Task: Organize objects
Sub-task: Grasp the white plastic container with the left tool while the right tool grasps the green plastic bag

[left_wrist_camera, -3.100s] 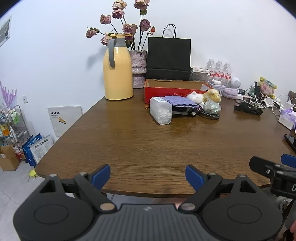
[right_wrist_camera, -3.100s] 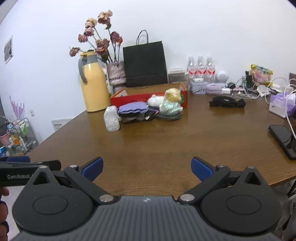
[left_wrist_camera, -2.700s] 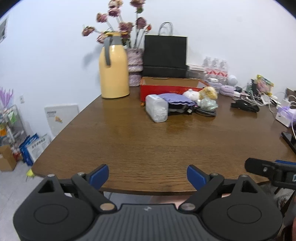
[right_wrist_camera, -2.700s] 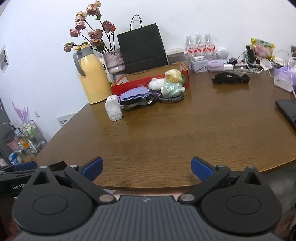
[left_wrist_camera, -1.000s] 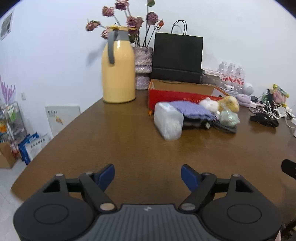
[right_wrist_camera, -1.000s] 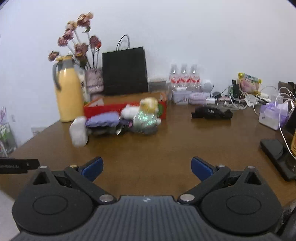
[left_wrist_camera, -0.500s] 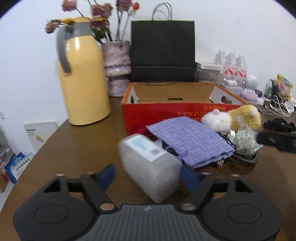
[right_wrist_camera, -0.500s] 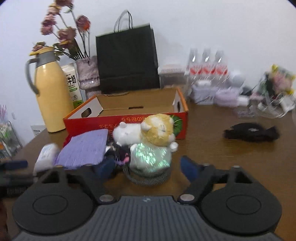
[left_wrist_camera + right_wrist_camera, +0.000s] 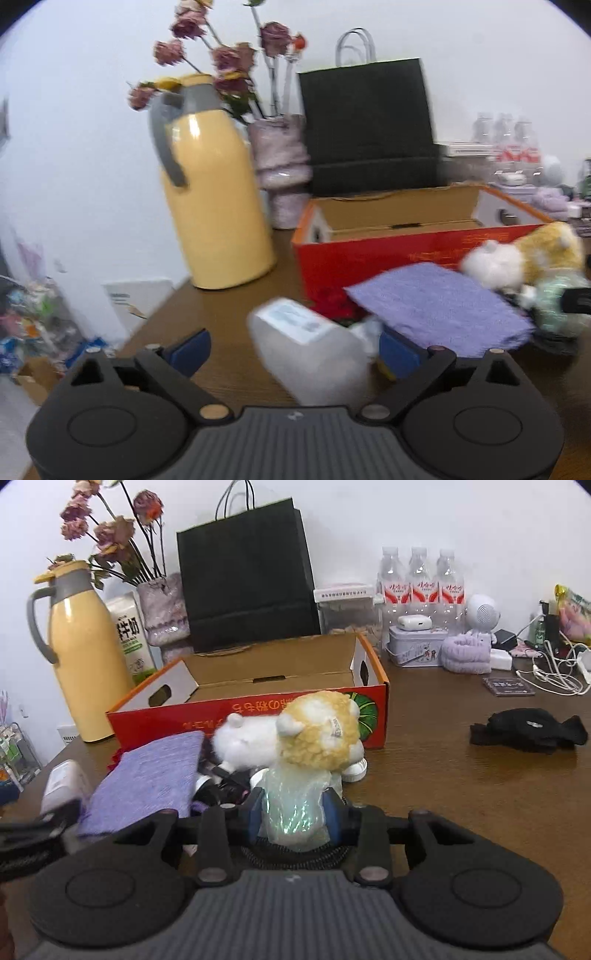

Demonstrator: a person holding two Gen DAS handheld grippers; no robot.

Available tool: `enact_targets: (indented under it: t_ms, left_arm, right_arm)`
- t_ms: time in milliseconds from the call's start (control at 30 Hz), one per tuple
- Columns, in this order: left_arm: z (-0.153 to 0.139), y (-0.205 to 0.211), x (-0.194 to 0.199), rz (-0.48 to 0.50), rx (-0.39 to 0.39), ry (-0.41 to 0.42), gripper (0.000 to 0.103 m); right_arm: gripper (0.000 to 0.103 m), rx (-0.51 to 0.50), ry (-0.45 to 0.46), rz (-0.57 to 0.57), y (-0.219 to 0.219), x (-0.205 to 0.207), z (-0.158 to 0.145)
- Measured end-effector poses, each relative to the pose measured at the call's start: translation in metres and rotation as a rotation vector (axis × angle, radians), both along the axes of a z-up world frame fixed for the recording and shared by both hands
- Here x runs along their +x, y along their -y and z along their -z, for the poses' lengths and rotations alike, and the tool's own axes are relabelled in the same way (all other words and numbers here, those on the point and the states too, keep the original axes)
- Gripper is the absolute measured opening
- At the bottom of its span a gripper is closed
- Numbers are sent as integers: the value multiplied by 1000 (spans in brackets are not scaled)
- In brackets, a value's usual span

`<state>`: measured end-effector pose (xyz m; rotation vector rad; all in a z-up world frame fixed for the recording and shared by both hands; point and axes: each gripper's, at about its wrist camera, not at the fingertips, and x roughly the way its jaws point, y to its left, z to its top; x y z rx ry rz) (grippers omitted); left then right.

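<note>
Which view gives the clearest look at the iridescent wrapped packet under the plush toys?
The right wrist view: the packet sits sharp and central between the right gripper pads. The left wrist view shows only a blurred sliver of it at the right edge.

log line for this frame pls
left gripper: open around white container | right gripper: closing on shiny bundle | red box: empty
</note>
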<state>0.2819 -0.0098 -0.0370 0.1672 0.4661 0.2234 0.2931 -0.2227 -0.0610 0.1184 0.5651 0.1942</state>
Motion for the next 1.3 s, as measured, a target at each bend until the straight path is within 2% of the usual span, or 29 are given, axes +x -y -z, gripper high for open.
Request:
enact_targets:
  t_ms: [133,200,267,467,533,567,600,633,700,833,1000,1067,1100,1133,1167,1200,1233,1267,1300]
  left_arm:
    - [-8,-38,-7,-39,-84,-40,96]
    - [-8,-49,-11,-71,-122,-67,94]
    - [-6,-54,-9,-63,-152,-87,94]
    - [-9,-53,9,17,-112,-73,90]
    - [-6,-57,13,57,-127,-95,72]
    - [-4,-60,14,70,-139,-114,66]
    - [-3,-62,14,90,-152,-132,49]
    - [-2,-64,12,113,-170,-149,43]
    - [-2,-67,1,135,-201,-156,43]
    - [-2,-61,-23,118,-184,-155,42]
    - [-6,-49,-76,100,-255,-178,43]
    - [-6,-44,-93,133,-275,-189,44]
    - [-6,-43,-99,163,-274,-190,50]
    - [-6,-40,-105,190,-265,-194,62]
    - [-6,-38,-107,206,-249,-192,67]
    - [-6,-35,-110,213,-230,-179,71]
    - [-5,-31,-110,221,-199,-165,73]
    - [-4,-28,-108,230,-176,-158,73]
    - [-3,-25,-106,238,-160,-155,73]
  right_arm:
    - [33,-12,15,-5,4,-25,-7]
    - [33,-11,21,-6,7,-33,-8]
    - [33,6,16,-12,6,-34,-7]
    - [33,5,11,-21,0,-25,-2]
    - [33,18,3,-18,2,-22,-1]
    - [32,23,1,-19,3,-22,-2]
    - [31,24,2,-17,3,-23,-2]
    - [31,24,5,-17,2,-26,-3]
    - [30,30,13,-28,2,-35,-4]
    - [30,23,13,-42,-1,-57,-5]
    - [29,10,29,-68,-4,-102,-11]
    - [30,15,18,-83,-5,-118,-11]
    - [30,17,10,-92,-5,-123,-9]
    - [30,19,7,-98,-5,-128,-8]
    - [39,25,13,-102,-5,-133,-5]
    - [66,30,26,-91,-3,-136,-3]
    - [78,24,30,-68,-2,-137,-1]
    - [80,16,36,-59,-1,-138,0]
    - [76,9,34,-59,-1,-137,1]
